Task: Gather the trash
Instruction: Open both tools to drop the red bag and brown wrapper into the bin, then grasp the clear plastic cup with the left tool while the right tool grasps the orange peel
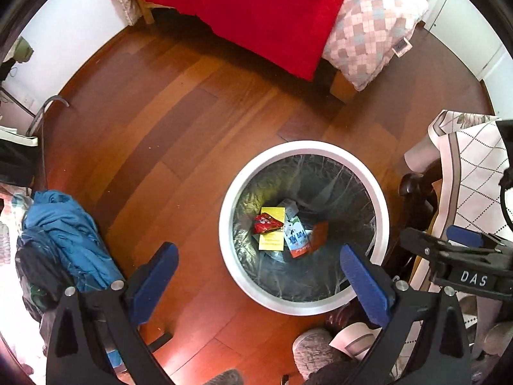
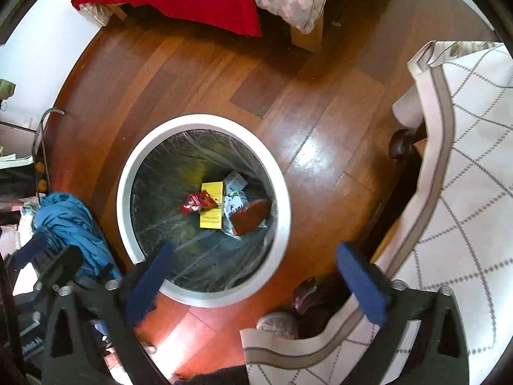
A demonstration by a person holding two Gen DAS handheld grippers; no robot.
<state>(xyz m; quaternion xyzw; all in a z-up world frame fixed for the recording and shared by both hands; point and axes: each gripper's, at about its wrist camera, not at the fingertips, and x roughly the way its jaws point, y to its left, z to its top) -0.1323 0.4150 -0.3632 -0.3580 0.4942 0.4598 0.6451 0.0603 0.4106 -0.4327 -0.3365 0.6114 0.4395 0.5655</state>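
A round white-rimmed trash bin (image 1: 381, 199) with a clear liner stands on the wooden floor; it also shows in the right wrist view (image 2: 123, 173). Inside lie a yellow card (image 1: 272, 240), a red wrapper (image 1: 266, 223), a milk carton (image 1: 296, 235) and a brown piece (image 2: 251, 216). My left gripper (image 1: 259, 272) is open and empty above the bin's near left rim. My right gripper (image 2: 256, 272) is open and empty above the bin's near right rim; it shows side-on at the right of the left wrist view (image 1: 461, 250).
A bed with a red blanket (image 1: 256, 0) and a checked pillow (image 1: 375, 29) stands at the far side. A table with a patterned white cloth (image 2: 465, 160) is on the right. Blue clothing (image 1: 67, 234) is heaped at the left.
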